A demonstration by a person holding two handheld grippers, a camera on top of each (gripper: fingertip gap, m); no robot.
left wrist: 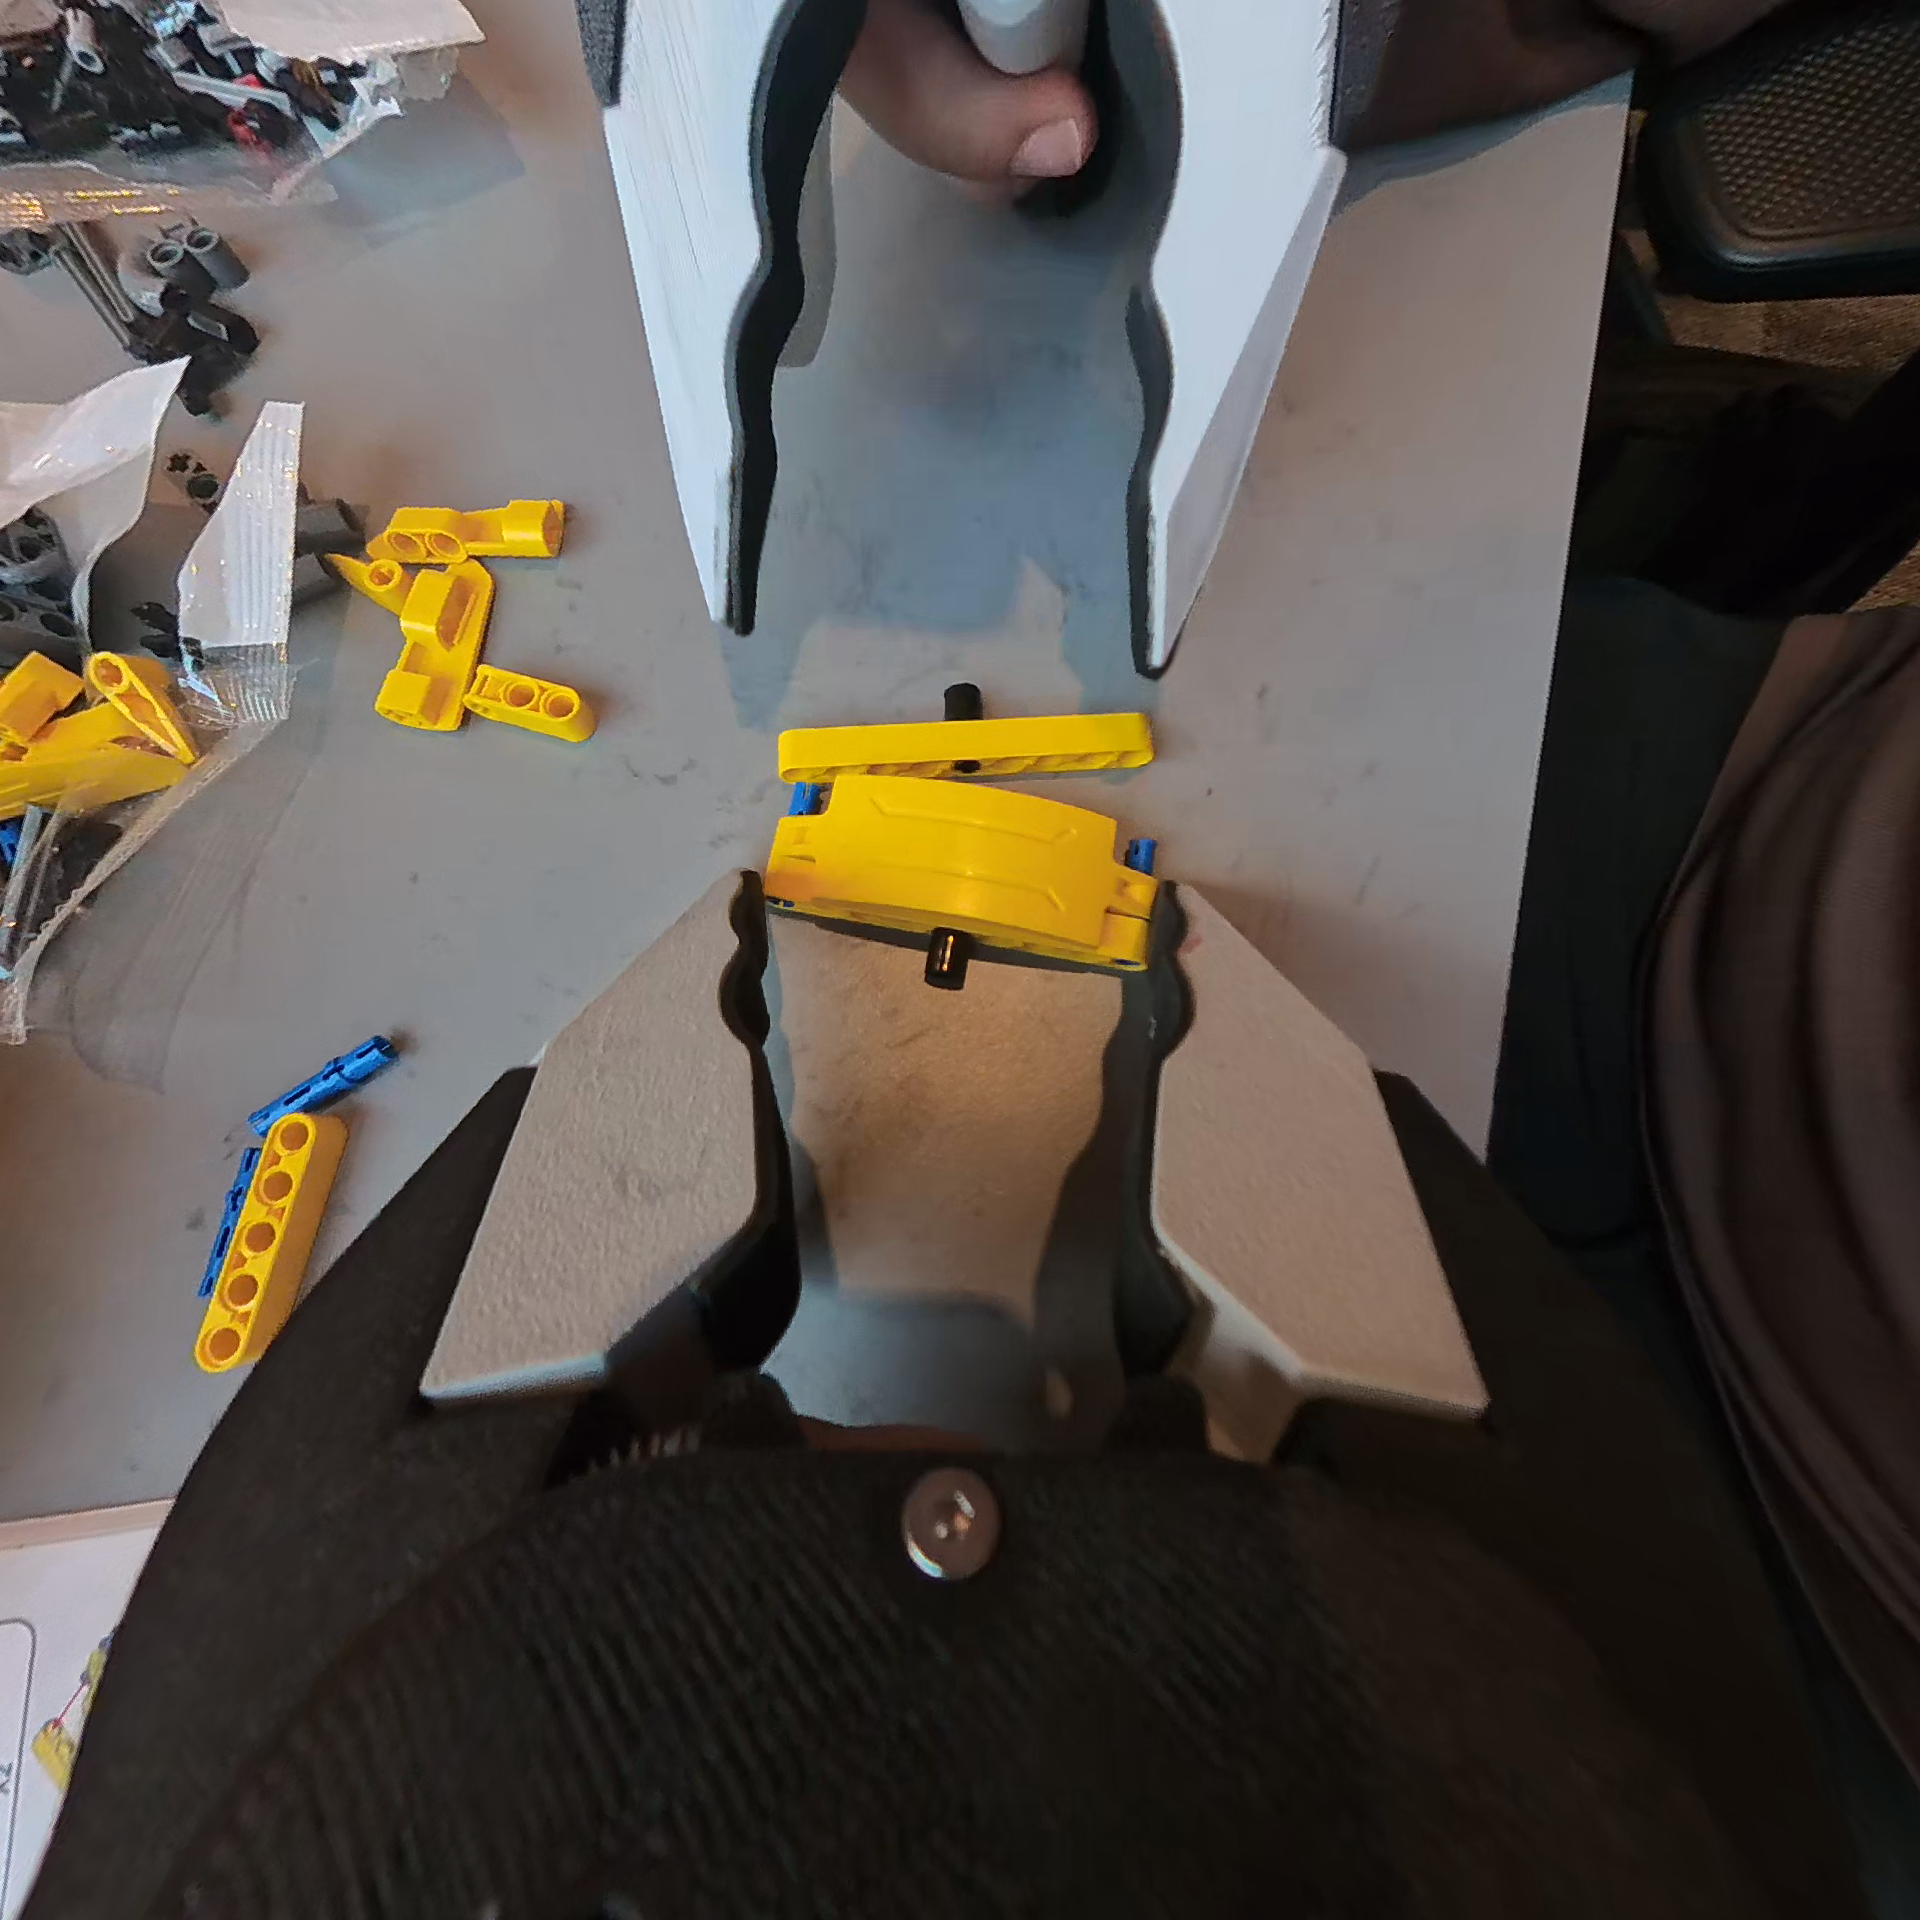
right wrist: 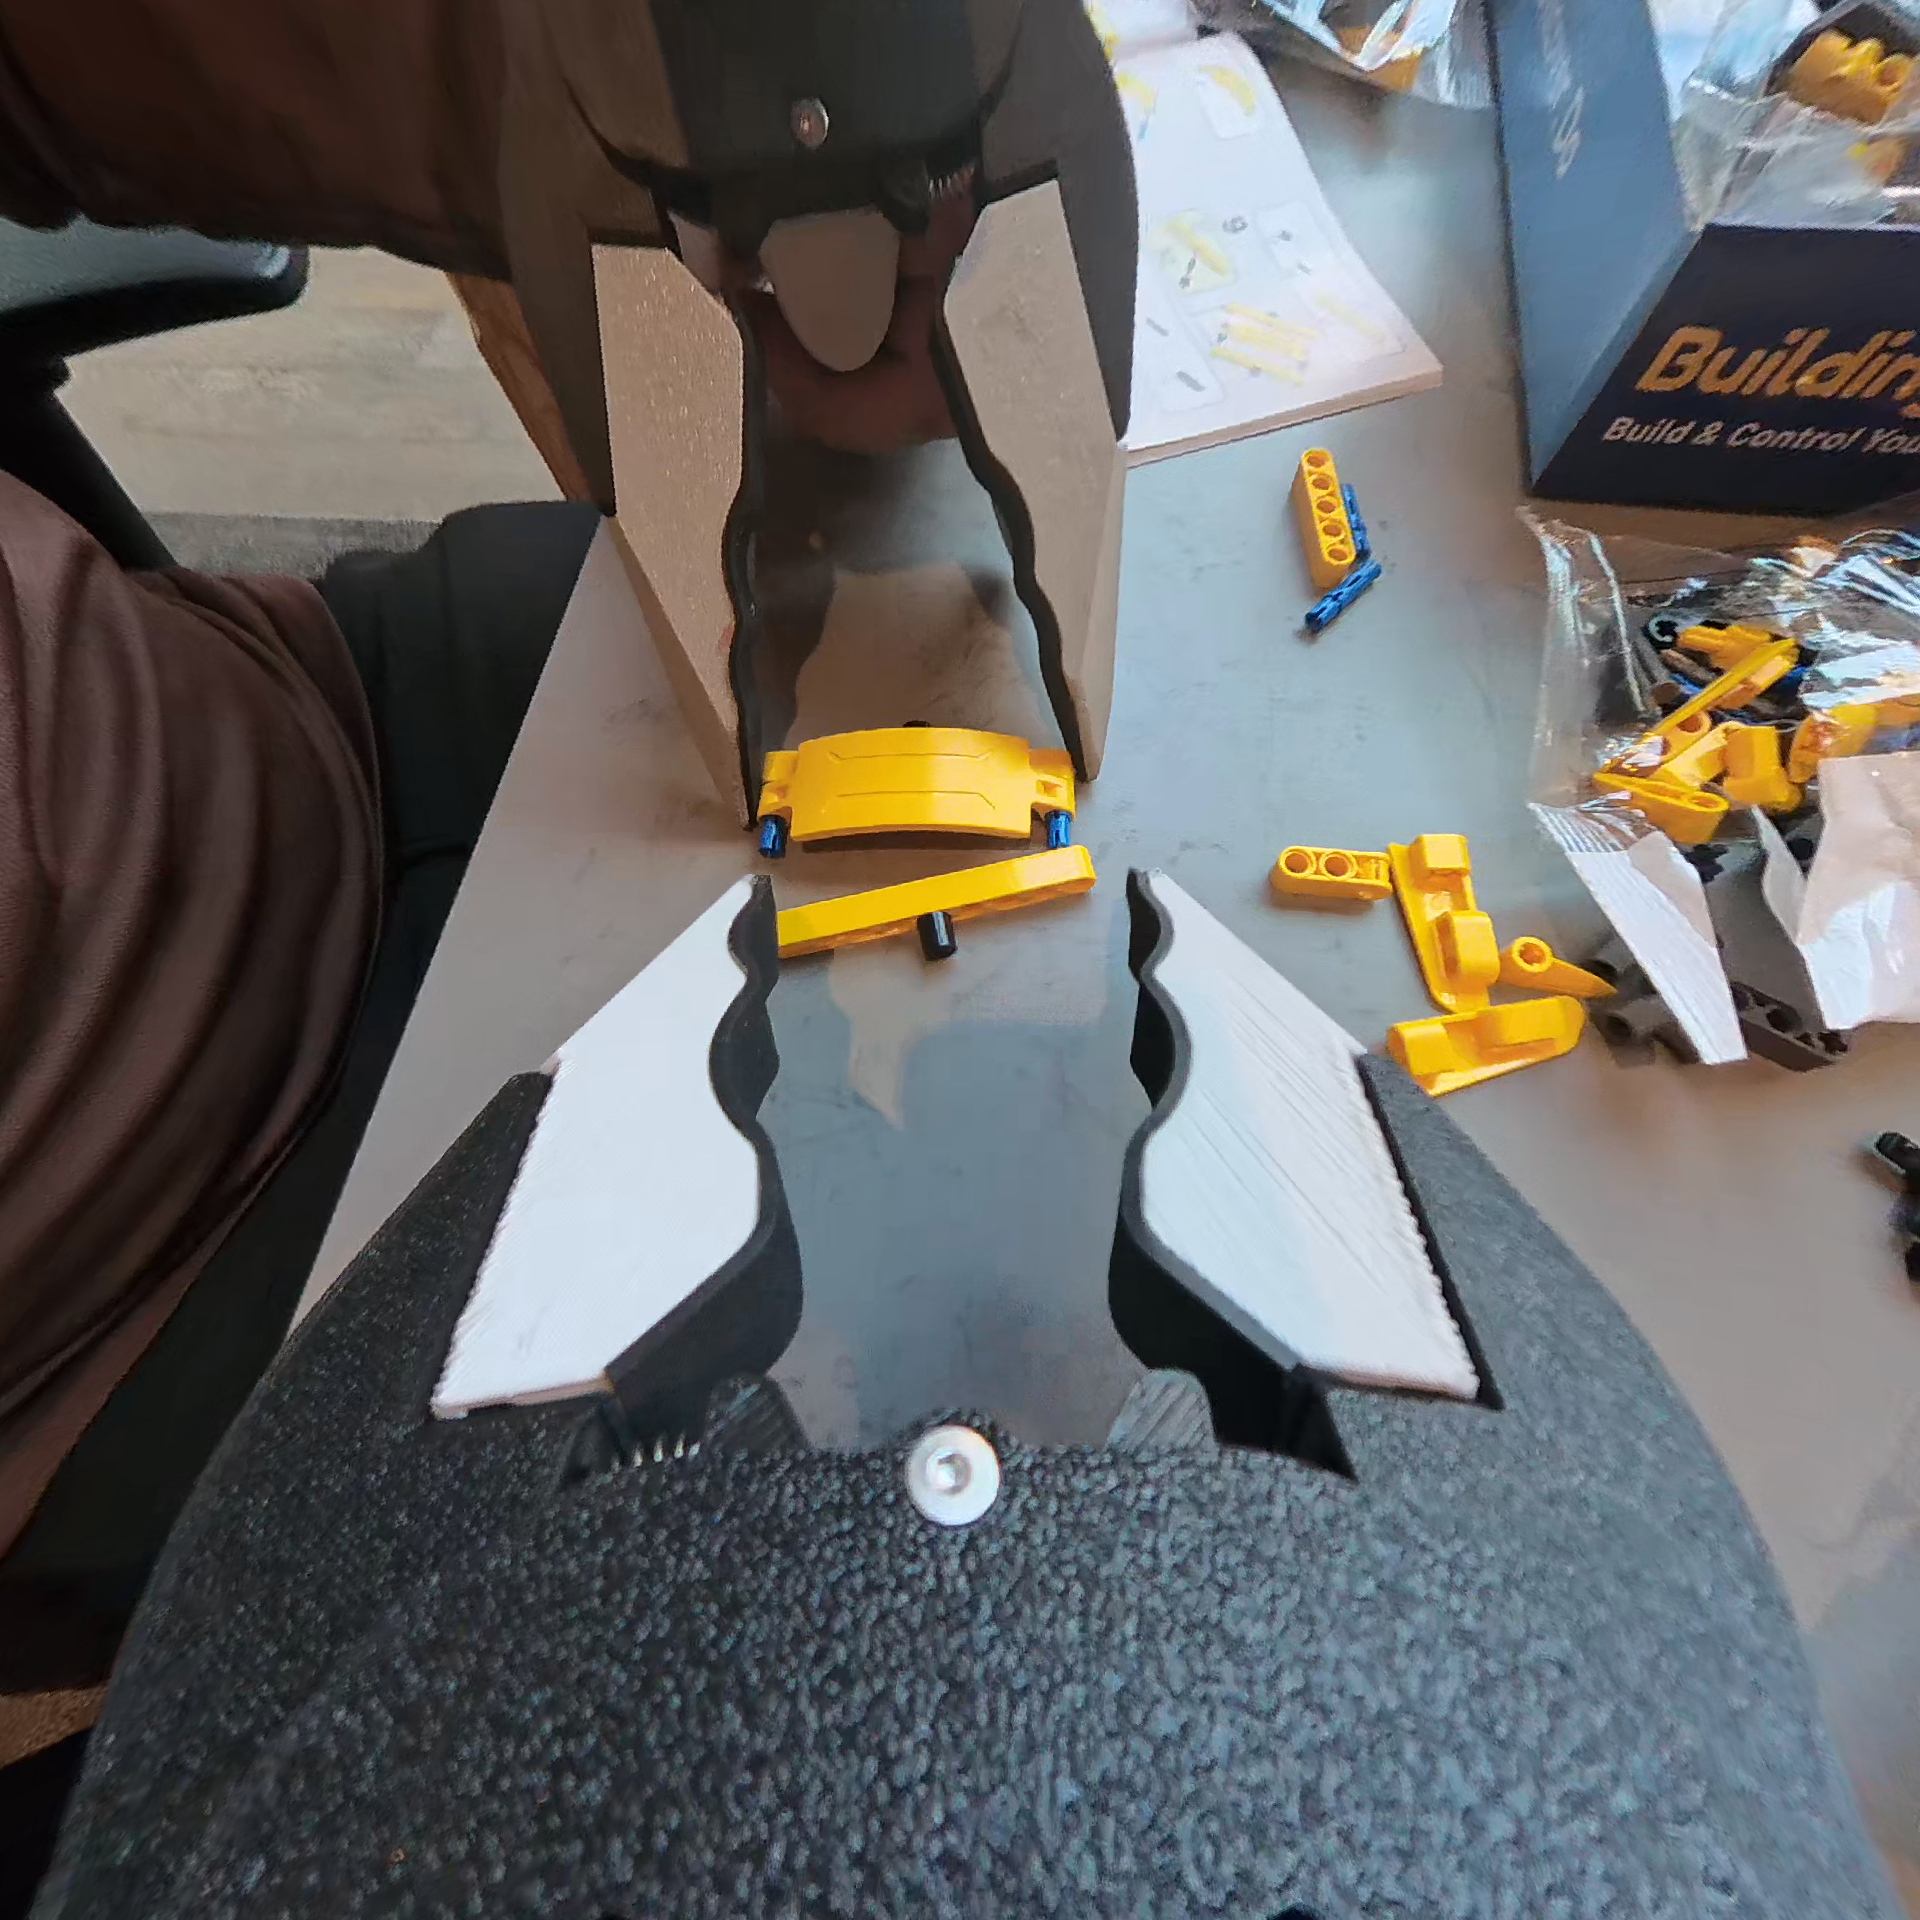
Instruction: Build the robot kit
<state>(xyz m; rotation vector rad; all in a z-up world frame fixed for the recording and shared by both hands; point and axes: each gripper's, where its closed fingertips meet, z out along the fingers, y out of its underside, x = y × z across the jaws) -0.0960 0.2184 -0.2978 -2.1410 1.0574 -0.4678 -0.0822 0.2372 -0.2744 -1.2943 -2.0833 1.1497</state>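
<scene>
The left gripper [left wrist: 958, 914] clamps its fingers on the ends of a curved yellow panel [left wrist: 961, 864] resting on the grey bench [left wrist: 1351, 665], while the right gripper [right wrist: 951, 888] faces it with fingers spread wide around a yellow beam [right wrist: 935, 897] with a black pin [right wrist: 938, 932]; loose yellow pieces [right wrist: 1455, 935] lie nearby.

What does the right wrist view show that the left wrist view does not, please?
Only the right wrist view shows the dark blue box. Only the left wrist view shows the thumb behind the right gripper. Both show the curved yellow panel between the left gripper's fingertips, and the yellow beam with its black pin.
</scene>
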